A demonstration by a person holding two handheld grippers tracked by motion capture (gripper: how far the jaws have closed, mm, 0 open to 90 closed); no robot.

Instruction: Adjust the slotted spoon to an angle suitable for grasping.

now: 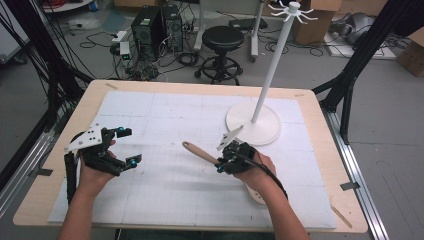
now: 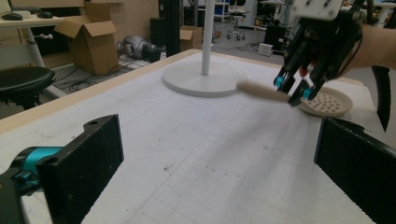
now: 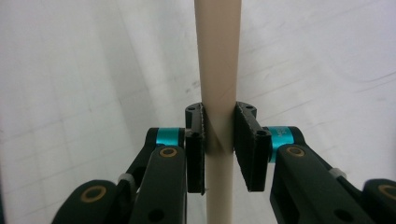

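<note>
A slotted spoon with a beige handle [image 1: 197,151] is held in my right gripper [image 1: 222,162], which is shut on the handle partway along. The handle's free end points up and left over the white mat [image 1: 165,115]. The round perforated head [image 1: 256,194] lies low under the person's right wrist. In the right gripper view both pads [image 3: 245,140] press on the handle [image 3: 218,56]. The left gripper view shows the right gripper [image 2: 292,91] with the handle [image 2: 259,89] and the head [image 2: 327,102]. My left gripper [image 1: 129,146] rests at the mat's left, open and empty [image 2: 217,140].
A white hook stand [image 1: 252,125] with a tall pole rises at the mat's back right, its base [image 2: 201,77] near the spoon. Beyond the wooden table [image 1: 320,150] are a black stool [image 1: 222,40], computer towers [image 1: 155,27], cardboard boxes and black frame legs.
</note>
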